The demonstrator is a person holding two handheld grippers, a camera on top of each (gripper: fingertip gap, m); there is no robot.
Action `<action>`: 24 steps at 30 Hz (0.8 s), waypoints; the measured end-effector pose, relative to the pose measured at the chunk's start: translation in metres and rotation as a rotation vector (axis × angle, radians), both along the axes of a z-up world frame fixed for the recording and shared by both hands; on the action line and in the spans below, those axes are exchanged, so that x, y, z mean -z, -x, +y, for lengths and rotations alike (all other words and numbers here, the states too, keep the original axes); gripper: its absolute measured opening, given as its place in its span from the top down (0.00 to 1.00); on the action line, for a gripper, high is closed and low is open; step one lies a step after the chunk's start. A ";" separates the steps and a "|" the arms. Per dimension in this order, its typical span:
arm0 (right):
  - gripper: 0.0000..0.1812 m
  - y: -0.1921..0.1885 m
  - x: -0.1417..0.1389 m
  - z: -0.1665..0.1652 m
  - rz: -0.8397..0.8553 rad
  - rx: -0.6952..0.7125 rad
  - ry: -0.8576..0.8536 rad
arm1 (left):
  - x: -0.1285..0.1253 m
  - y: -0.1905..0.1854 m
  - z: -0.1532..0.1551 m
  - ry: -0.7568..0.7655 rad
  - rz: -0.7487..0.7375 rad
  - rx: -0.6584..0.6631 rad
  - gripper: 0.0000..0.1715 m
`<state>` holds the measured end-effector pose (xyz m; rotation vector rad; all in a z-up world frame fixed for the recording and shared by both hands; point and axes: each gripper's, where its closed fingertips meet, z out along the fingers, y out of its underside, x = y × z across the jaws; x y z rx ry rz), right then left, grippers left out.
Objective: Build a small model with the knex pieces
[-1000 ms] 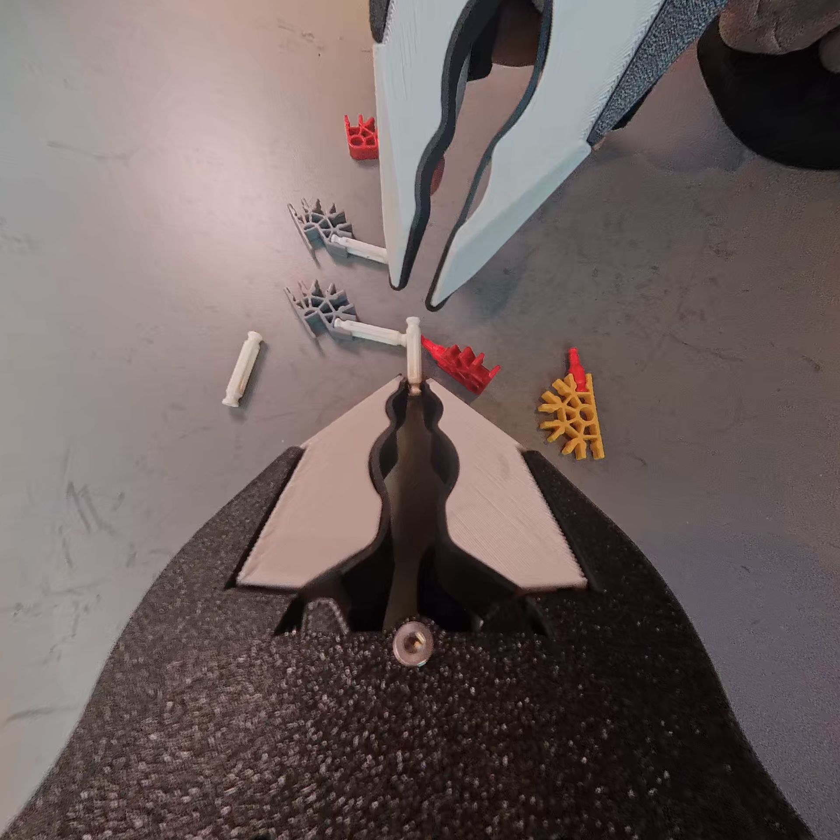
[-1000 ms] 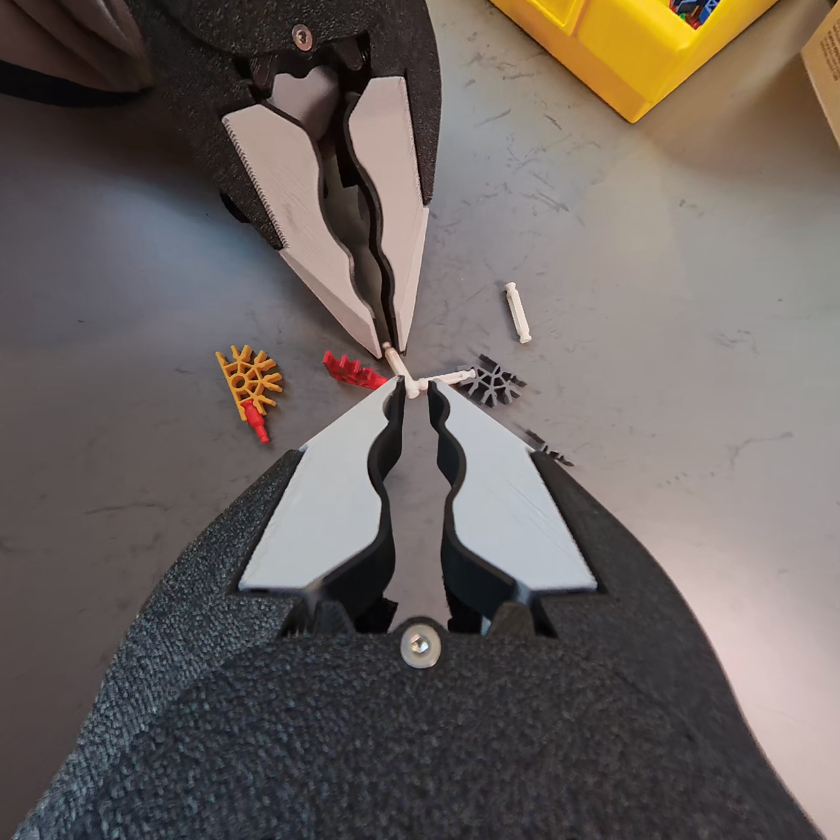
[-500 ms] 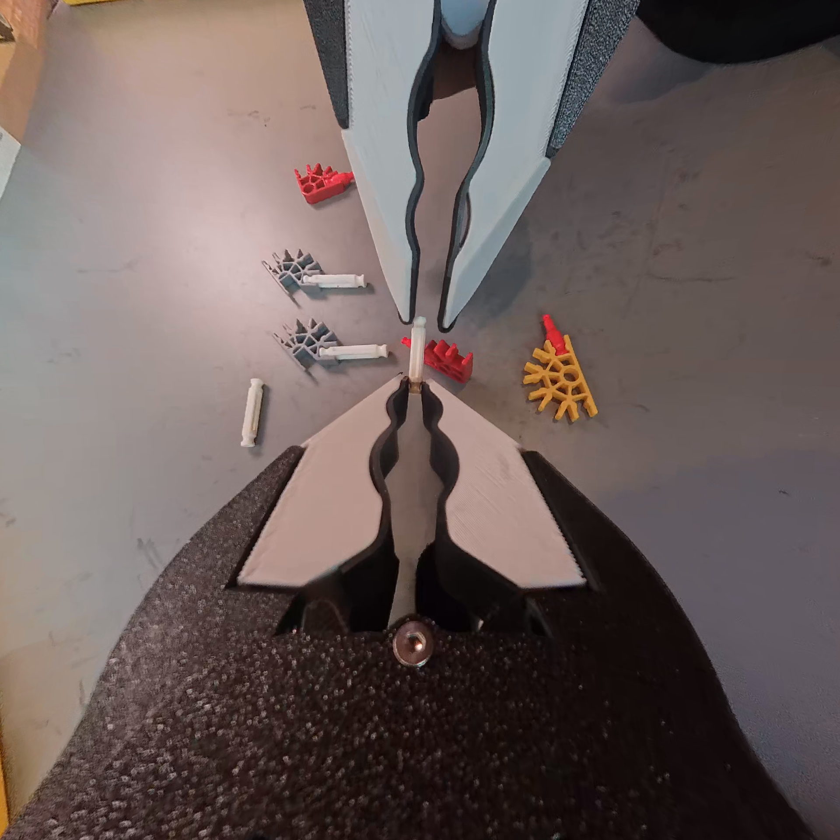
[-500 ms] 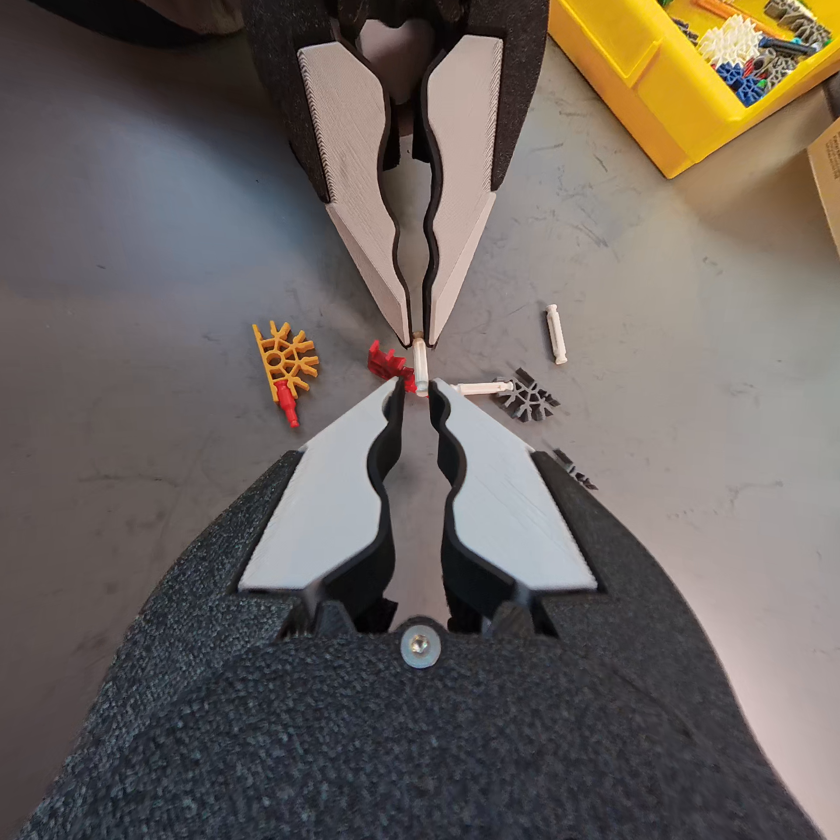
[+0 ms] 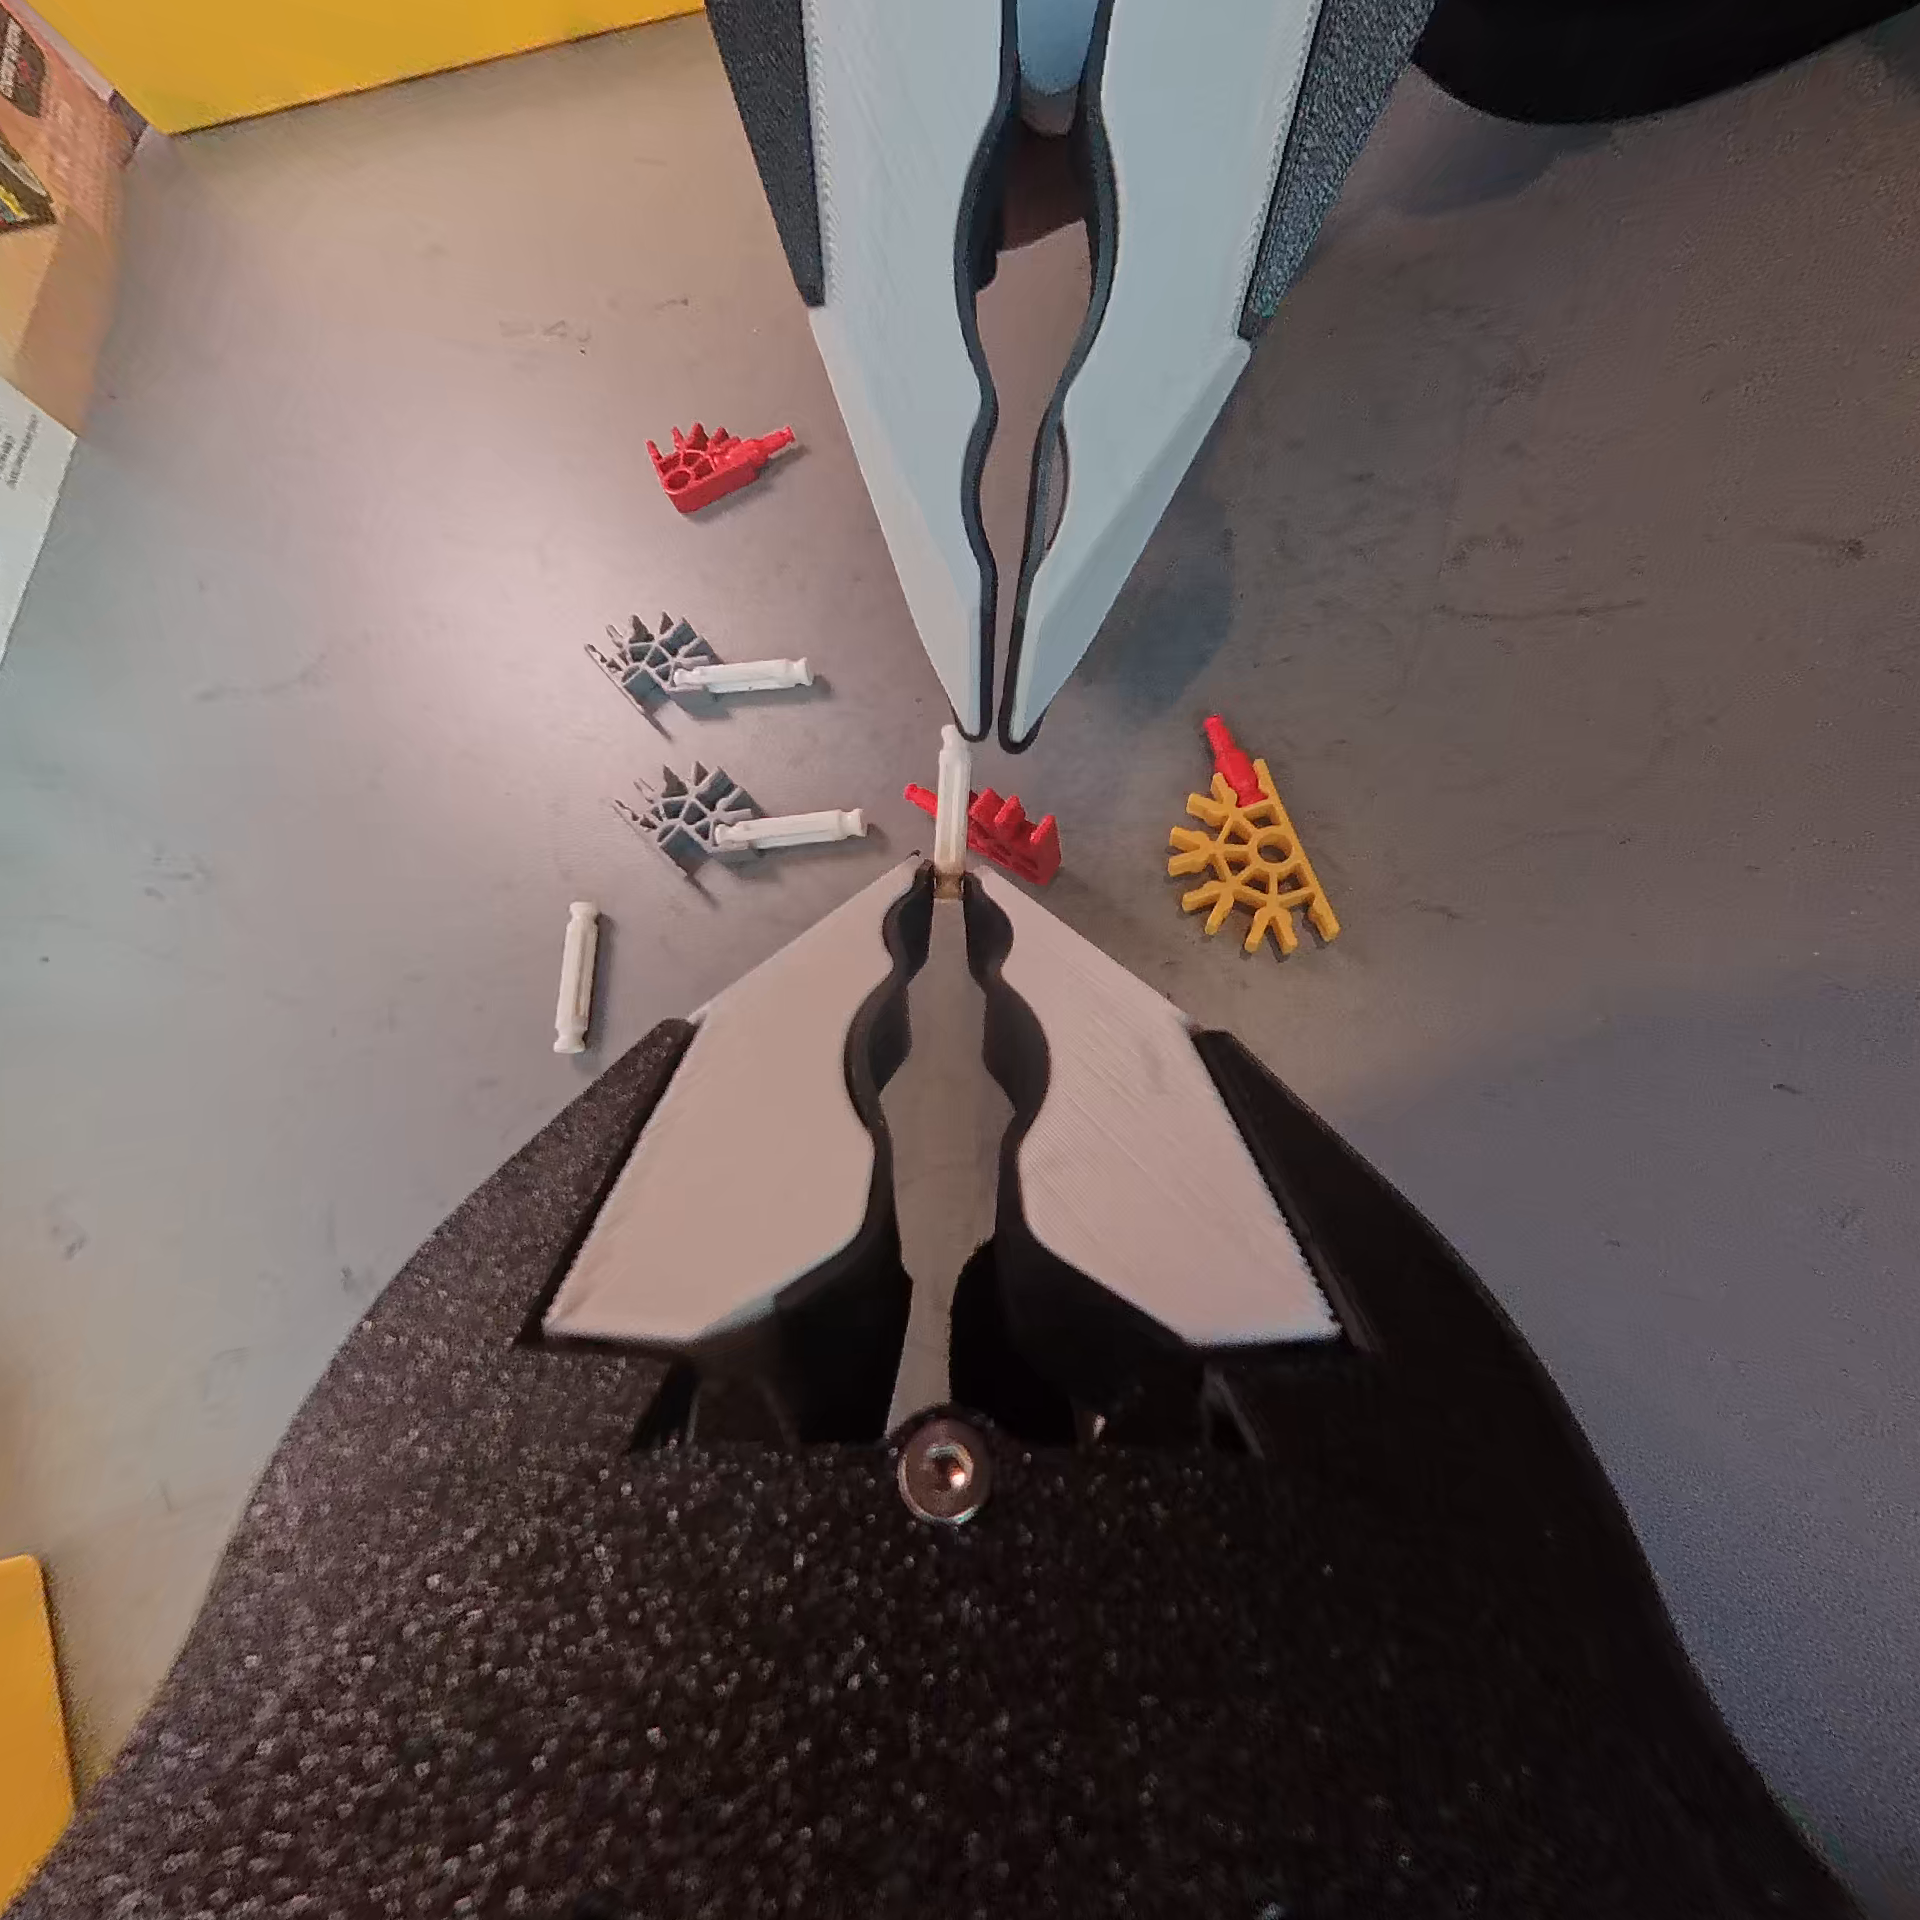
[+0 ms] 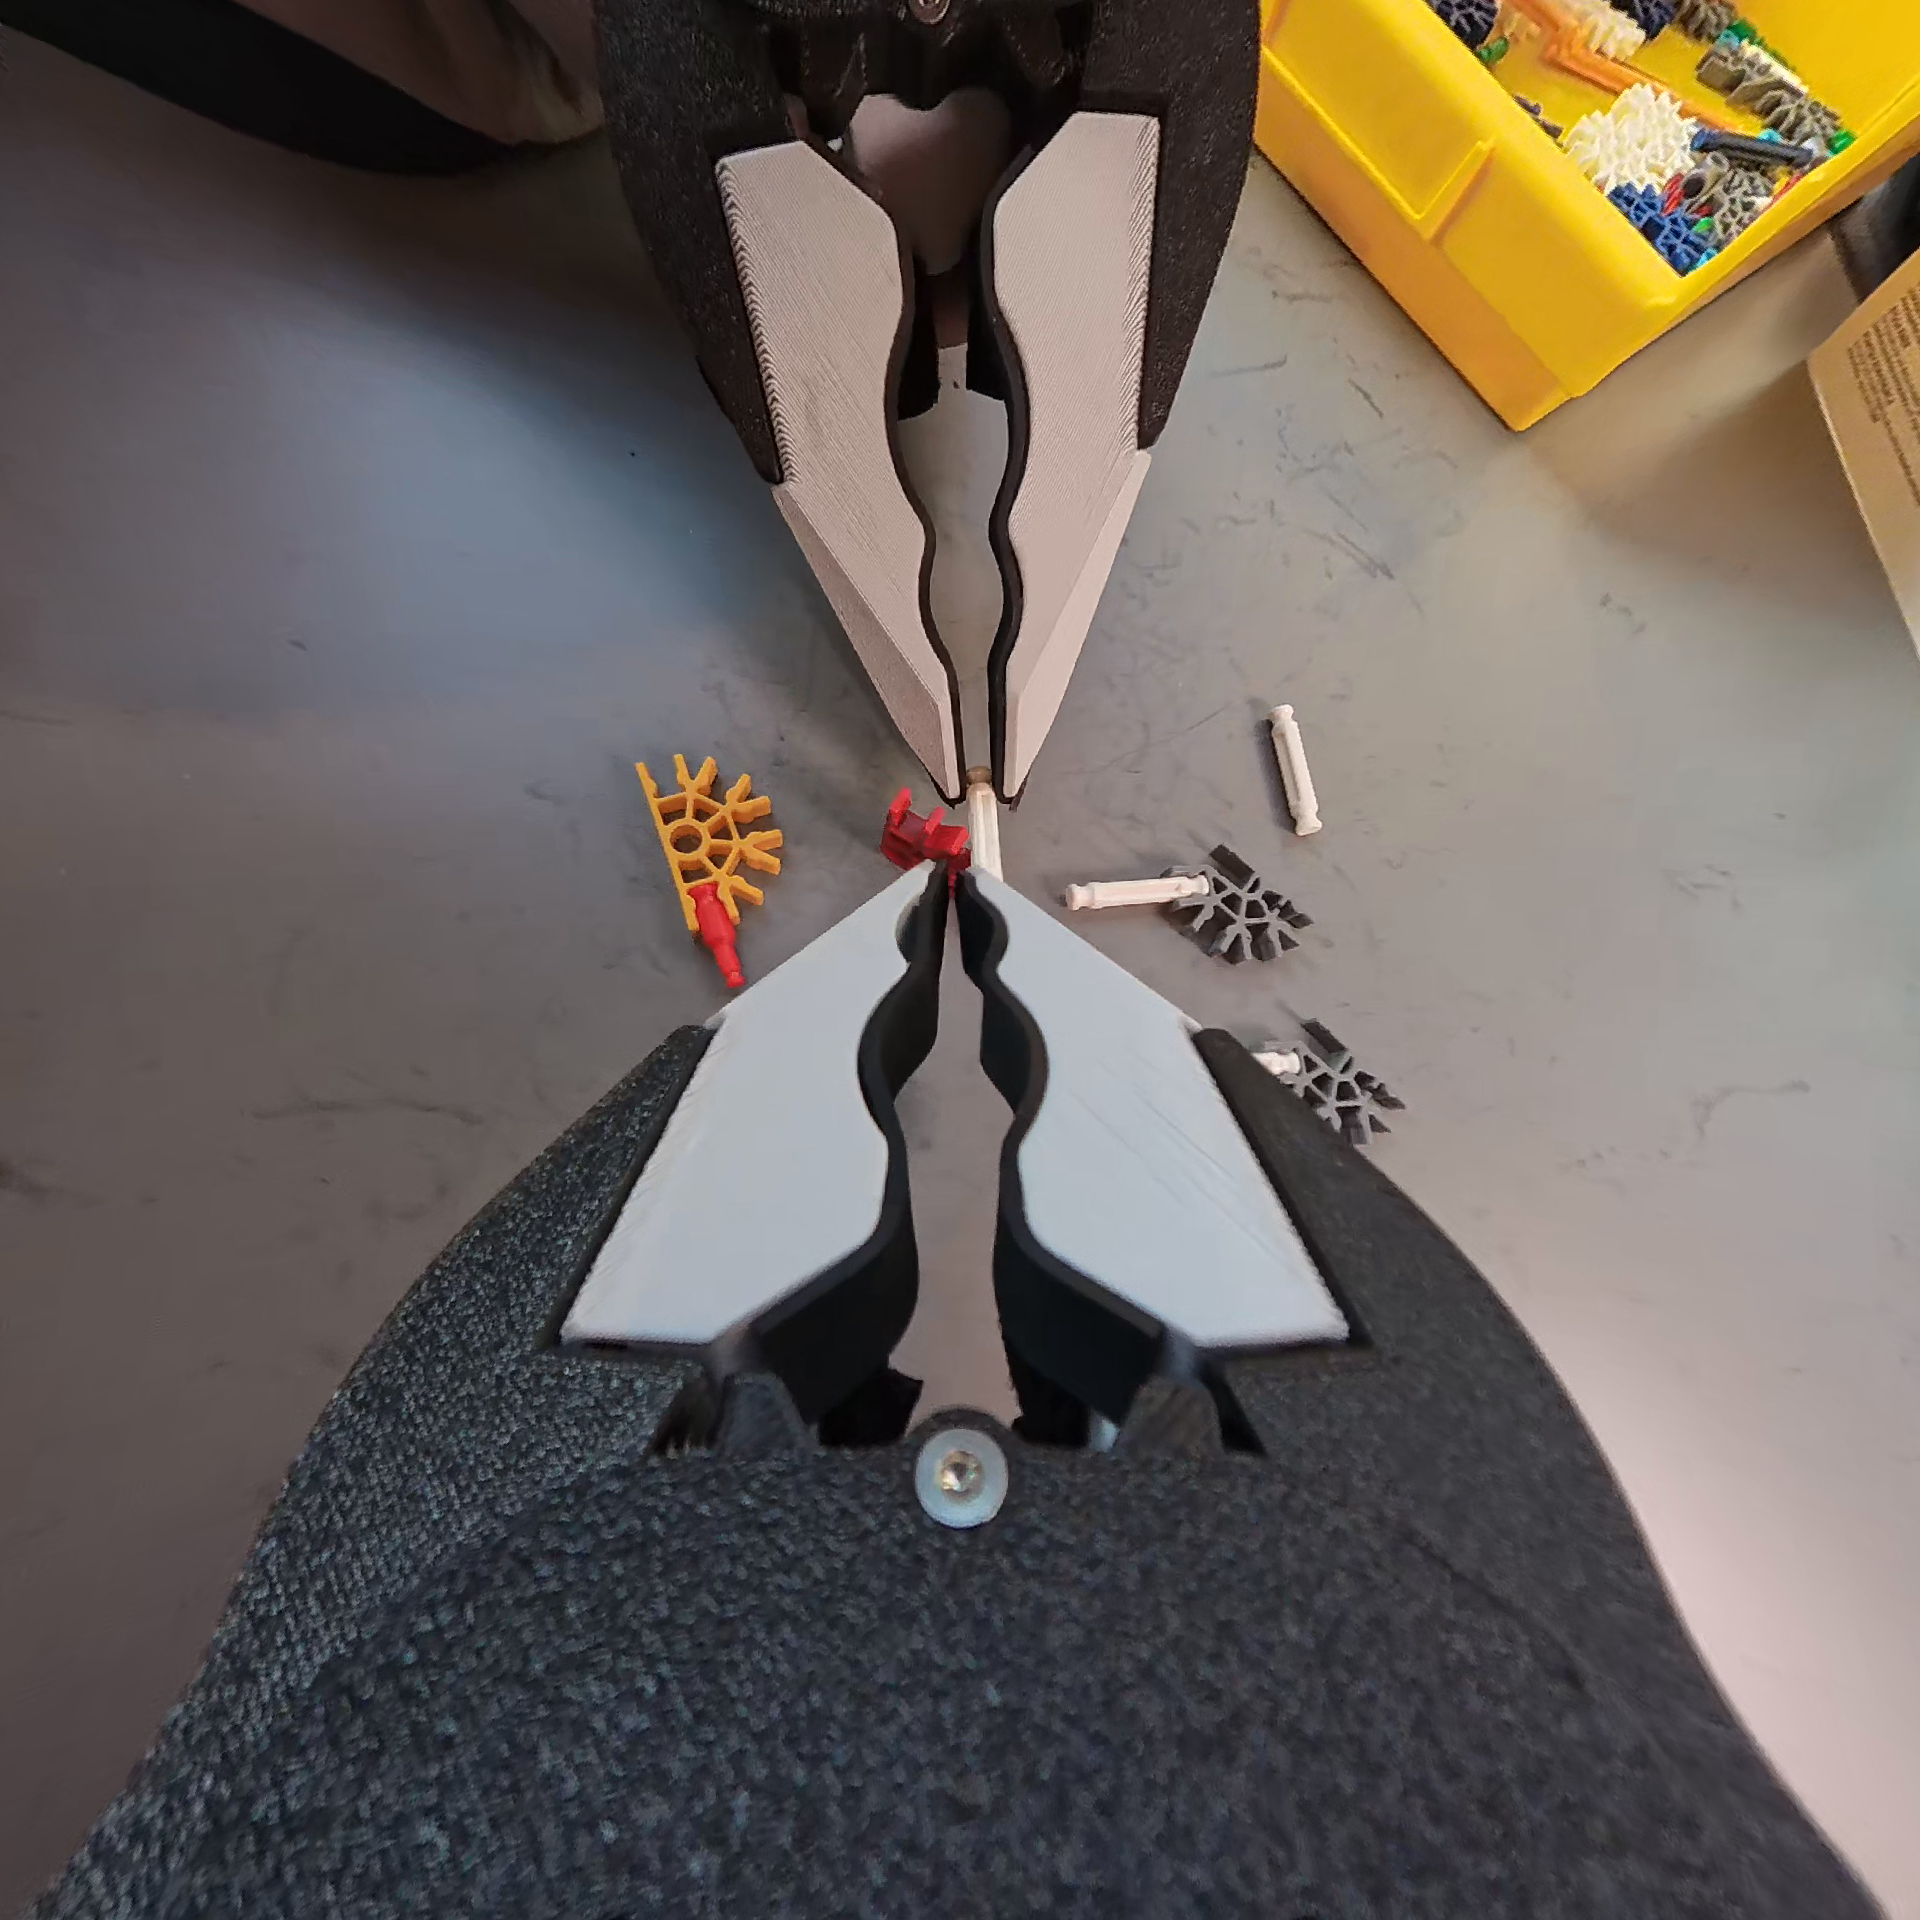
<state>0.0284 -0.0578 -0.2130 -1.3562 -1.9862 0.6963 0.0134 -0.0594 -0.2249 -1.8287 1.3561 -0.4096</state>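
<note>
Left claw is clenched on one end of a short white rod. The rod is ribbed and has a knobbed tip. It projects straight forward from the claw tips, above the grey desk.

I hold the right claw nose to nose with the left one. Its fingers are drawn almost together and I see nothing between them. The free end of the rod lies just beside the tip of one right finger. I cannot tell whether they touch.

Parts near the claws, all on the desk:
- A red connector lies just behind the held rod.
- A yellow connector carries a short red peg in one slot.
- A near grey connector and a far grey connector each have a white rod plugged in.
- A loose white rod lies alone.
- A second red connector, farther off, has a red peg fitted.

A yellow bin of mixed parts stands well apart from them. A printed sheet lies at the desk edge beside the bin. Its lettering is small.
</note>
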 end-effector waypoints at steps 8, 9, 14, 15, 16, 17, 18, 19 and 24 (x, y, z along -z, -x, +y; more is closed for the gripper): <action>0.96 0.001 0.003 0.006 0.010 0.030 -0.042 | 0.001 0.001 -0.001 -0.055 0.031 0.045 0.97; 0.98 0.001 0.004 0.005 0.010 0.030 -0.048 | 0.001 0.002 0.000 -0.059 0.036 0.041 0.97; 0.98 0.003 0.004 0.004 0.013 0.045 -0.072 | 0.003 0.002 0.000 -0.054 0.043 0.036 0.97; 0.98 0.003 0.004 0.004 0.015 0.048 -0.078 | 0.003 0.002 0.000 -0.056 0.045 0.035 0.97; 0.98 0.003 0.004 0.004 0.016 0.053 -0.086 | 0.003 0.002 0.000 -0.058 0.045 0.033 0.97; 0.98 0.002 0.004 0.004 0.016 0.059 -0.093 | 0.003 0.002 0.000 -0.060 0.043 0.032 0.97; 0.98 0.002 0.004 0.004 0.015 0.064 -0.096 | 0.002 0.002 0.000 -0.059 0.039 0.030 0.96; 0.98 0.002 0.004 0.004 0.015 0.070 -0.100 | 0.002 0.002 -0.001 -0.055 0.034 0.030 0.96; 0.98 -0.001 0.006 0.002 0.016 0.084 -0.120 | 0.001 0.001 -0.006 -0.015 -0.001 0.039 0.95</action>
